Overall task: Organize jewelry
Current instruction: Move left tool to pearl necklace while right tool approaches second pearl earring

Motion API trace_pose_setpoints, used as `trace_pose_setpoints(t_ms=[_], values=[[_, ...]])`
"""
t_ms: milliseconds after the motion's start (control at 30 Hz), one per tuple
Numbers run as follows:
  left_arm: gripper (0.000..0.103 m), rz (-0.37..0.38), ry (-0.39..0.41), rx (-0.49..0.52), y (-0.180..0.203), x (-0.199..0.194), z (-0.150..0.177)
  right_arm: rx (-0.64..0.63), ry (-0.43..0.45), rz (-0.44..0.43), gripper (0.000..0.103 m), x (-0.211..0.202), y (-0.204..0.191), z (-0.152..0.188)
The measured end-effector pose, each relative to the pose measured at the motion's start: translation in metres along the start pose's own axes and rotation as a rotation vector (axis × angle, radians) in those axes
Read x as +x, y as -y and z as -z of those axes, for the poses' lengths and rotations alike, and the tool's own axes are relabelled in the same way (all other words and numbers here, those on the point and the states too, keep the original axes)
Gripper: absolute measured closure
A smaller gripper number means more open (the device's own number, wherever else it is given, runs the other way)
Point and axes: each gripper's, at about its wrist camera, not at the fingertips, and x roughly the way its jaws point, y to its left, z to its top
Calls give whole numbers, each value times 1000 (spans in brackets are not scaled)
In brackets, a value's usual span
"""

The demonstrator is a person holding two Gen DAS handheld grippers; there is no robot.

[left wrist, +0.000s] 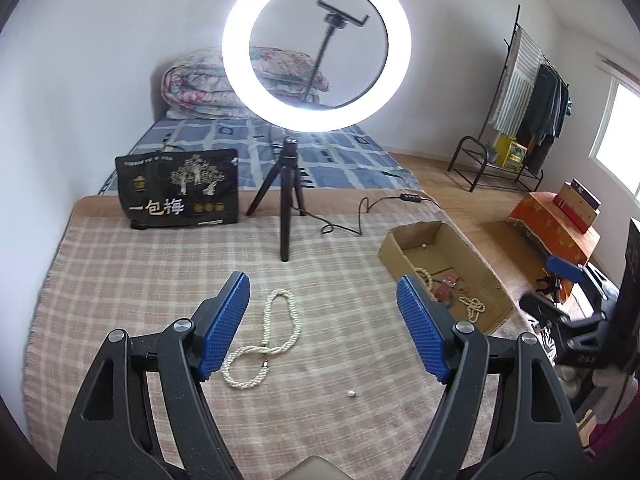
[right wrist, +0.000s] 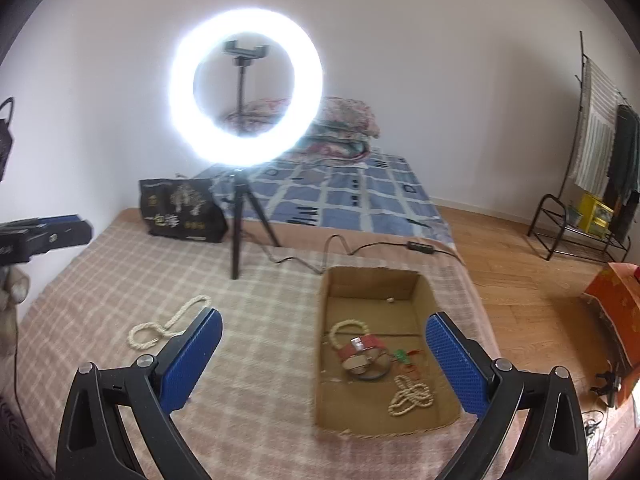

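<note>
The left tongs (left wrist: 322, 322) are standing spread wide with nothing between the blue ribbed pads, hovering over the long cream pearl necklace (left wrist: 262, 340) that is lying in loops on the checked beige blanket (left wrist: 120, 280) of the bed. The right tongs (right wrist: 322, 364) are likewise spread and empty, pointing toward the shallow brown cardboard box (right wrist: 332, 400), which is already holding a second cream bead strand (right wrist: 412, 396), a red leather bracelet (right wrist: 366, 350) and small red and green trinkets (right wrist: 406, 360).

The remaining necklace looks like the step in hand. I would pinch it near the clasps, where both loops are meeting, so that it hangs as one strand.

A loose white pearl (left wrist: 352, 393) is lying just beside the necklace and may get overlooked. The black tripod (left wrist: 285, 208) of the lit ring light (left wrist: 316, 44) and its trailing black cable (left wrist: 360, 216) are standing beyond, near the box, and the black printed bag (left wrist: 180, 188) is sitting well apart.
</note>
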Motion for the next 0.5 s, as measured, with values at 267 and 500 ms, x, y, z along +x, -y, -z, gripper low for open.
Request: trace_pose_setpoints(t_ms=[267, 500], values=[[25, -35, -85, -17, -42, 25, 29, -84, 1, -127, 0, 6, -52, 36], [25, -64, -165, -59, -70, 57, 53, -118, -22, -195, 4, 33, -81, 70]])
